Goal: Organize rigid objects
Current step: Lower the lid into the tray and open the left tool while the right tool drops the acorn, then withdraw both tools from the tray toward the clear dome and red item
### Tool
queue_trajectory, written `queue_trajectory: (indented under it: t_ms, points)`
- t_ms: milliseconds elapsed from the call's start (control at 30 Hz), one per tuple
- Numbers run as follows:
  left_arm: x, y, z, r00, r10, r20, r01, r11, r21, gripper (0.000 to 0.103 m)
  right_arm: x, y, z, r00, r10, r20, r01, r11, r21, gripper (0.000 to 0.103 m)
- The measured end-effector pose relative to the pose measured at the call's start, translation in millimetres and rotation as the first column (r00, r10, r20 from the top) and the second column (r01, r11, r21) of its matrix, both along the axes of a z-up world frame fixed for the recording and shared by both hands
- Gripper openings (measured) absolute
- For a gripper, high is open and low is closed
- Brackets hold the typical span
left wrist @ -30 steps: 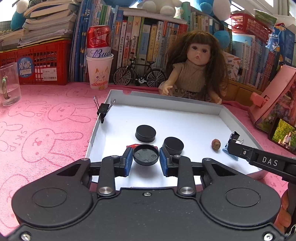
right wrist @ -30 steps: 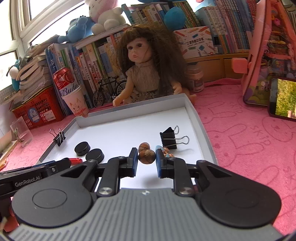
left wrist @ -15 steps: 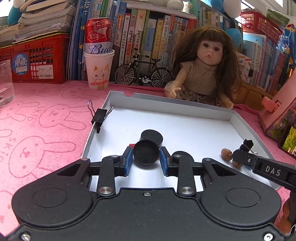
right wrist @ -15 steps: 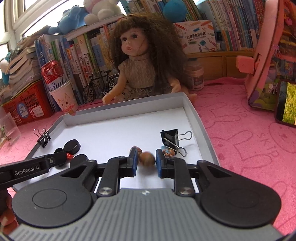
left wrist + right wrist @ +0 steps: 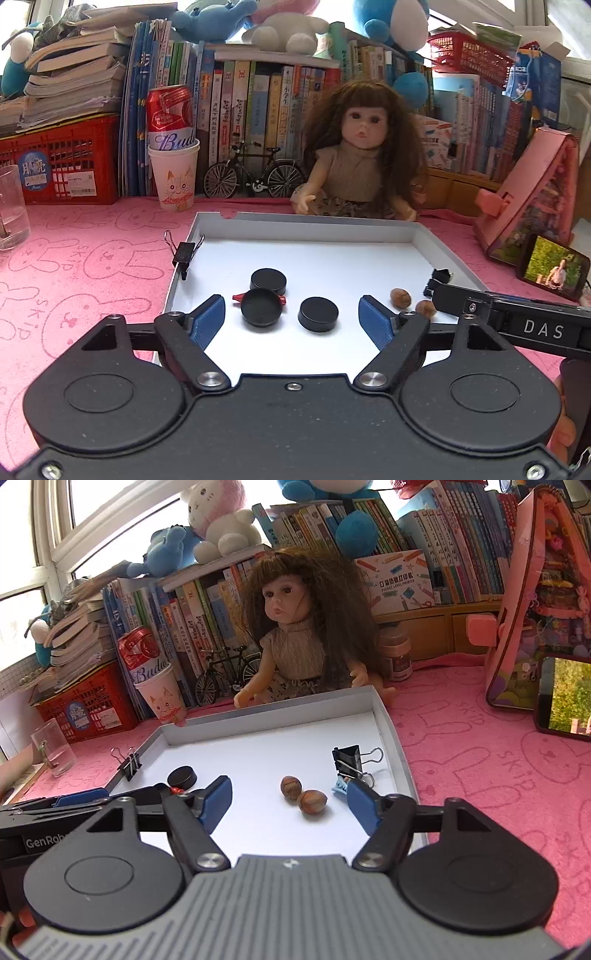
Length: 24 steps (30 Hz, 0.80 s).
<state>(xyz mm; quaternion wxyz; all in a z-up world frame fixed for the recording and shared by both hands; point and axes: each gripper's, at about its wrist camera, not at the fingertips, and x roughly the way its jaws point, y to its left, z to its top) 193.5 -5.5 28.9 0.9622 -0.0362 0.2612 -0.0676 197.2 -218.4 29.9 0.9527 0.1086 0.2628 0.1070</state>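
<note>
A shallow grey tray (image 5: 310, 223) holds three black bottle caps: one upturned (image 5: 261, 312) over a small red piece (image 5: 238, 296), one behind it (image 5: 268, 279), one to its right (image 5: 318, 314). Two hazelnuts (image 5: 312, 801) lie side by side near a black binder clip (image 5: 349, 761) and a small blue piece (image 5: 339, 785). My left gripper (image 5: 293, 319) is open and empty, just short of the caps. My right gripper (image 5: 290, 799) is open and empty, with the nuts between its fingers' line. Another binder clip (image 5: 183, 253) grips the tray's left wall.
A doll (image 5: 364, 162) sits behind the tray beside a toy bicycle (image 5: 255, 177). A paper cup with a red can (image 5: 173, 166), a red crate (image 5: 62, 158) and a glass (image 5: 11, 210) stand at left. A pink toy house (image 5: 532, 206) and a phone (image 5: 552, 266) are at right.
My left gripper opened and let go of the upturned cap, which now lies in the tray. My right gripper opened and released the hazelnut beside the other one. Both grippers drew back.
</note>
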Motion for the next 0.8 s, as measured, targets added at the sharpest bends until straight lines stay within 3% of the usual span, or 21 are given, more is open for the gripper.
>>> queue_trajectory:
  t_ms: [800]
  points:
    - [-104,5,-1,0.996,-0.091,0.002,0.091,0.996,-0.012,0.084,-88,-19,8,0.998,0.045,0.053,-0.039,0.993,-0.109,0.097]
